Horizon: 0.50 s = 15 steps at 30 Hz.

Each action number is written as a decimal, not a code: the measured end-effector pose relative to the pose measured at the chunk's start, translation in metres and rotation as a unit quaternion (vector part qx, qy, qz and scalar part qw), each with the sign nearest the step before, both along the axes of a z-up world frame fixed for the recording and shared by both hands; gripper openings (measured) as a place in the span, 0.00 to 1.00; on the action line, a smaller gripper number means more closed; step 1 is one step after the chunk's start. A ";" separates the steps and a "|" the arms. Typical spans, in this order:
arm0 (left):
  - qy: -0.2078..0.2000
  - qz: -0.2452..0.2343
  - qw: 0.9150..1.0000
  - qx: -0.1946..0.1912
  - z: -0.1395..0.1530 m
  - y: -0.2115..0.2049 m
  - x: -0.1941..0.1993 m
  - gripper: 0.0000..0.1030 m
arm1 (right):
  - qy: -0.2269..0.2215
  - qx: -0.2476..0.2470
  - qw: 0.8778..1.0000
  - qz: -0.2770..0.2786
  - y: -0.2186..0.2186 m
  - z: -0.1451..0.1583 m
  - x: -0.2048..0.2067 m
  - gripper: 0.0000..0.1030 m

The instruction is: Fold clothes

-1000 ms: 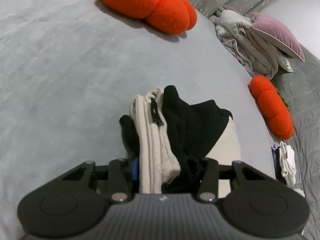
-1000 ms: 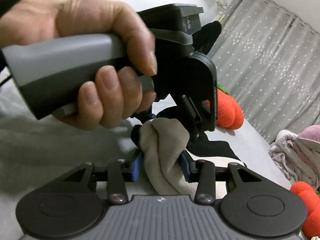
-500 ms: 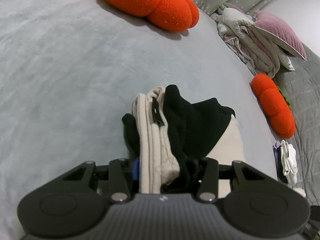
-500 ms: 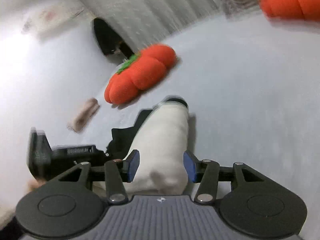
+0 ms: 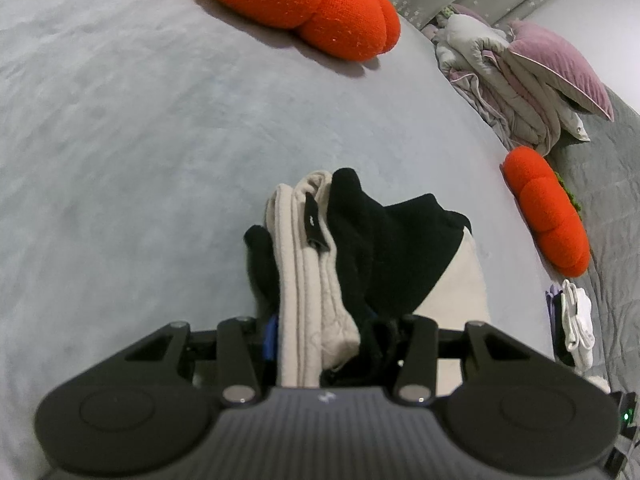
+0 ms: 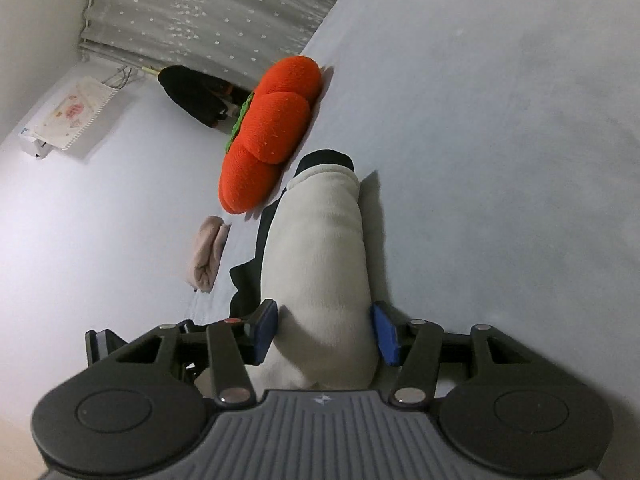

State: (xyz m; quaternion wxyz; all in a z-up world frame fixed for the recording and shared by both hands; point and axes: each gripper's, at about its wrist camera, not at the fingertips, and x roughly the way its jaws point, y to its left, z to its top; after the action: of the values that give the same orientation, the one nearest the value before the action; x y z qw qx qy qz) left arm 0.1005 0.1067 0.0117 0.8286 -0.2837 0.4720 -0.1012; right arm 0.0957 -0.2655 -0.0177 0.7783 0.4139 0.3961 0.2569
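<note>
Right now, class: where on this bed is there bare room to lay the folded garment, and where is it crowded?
Free: the wide grey bed left of the garment, below the big orange cushion. Crowded: the right edge, with the bedding pile, small cushion and socks.

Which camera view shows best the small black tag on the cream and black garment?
The left wrist view. There the black tag lies plainly on the stacked cream folds of the garment. The right wrist view shows only the garment's rounded cream side and a black edge; no tag is visible.
</note>
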 end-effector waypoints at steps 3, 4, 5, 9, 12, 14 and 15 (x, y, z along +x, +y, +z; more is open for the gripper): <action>-0.001 0.000 1.000 0.003 0.000 -0.001 -0.001 0.41 | -0.004 0.004 1.000 0.002 0.007 -0.004 0.008 0.51; -0.001 0.000 1.000 0.004 0.000 -0.002 -0.001 0.41 | -0.005 0.008 1.000 0.003 0.007 -0.005 0.012 0.51; -0.001 0.000 1.000 0.005 0.001 -0.002 -0.001 0.41 | -0.006 0.012 1.000 0.003 0.008 -0.006 0.015 0.51; -0.003 0.000 1.000 0.009 0.001 -0.003 -0.002 0.41 | -0.006 0.014 1.000 0.004 0.014 -0.008 0.034 0.49; -0.003 -0.001 1.000 0.009 0.001 -0.003 -0.001 0.41 | -0.010 0.013 1.000 0.004 0.017 -0.008 0.046 0.48; -0.004 -0.002 1.000 0.011 0.001 -0.003 -0.001 0.41 | -0.008 0.016 1.000 0.000 0.020 -0.009 0.054 0.48; -0.004 -0.002 1.000 0.012 0.001 -0.003 -0.001 0.41 | -0.008 0.021 1.000 -0.003 0.020 -0.010 0.057 0.47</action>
State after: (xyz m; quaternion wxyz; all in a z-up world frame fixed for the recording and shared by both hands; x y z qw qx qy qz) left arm 0.0991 0.1032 0.0123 0.8335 -0.2726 0.4703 -0.0986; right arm 0.1530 -0.2453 -0.0281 0.7732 0.4293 0.3836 0.2660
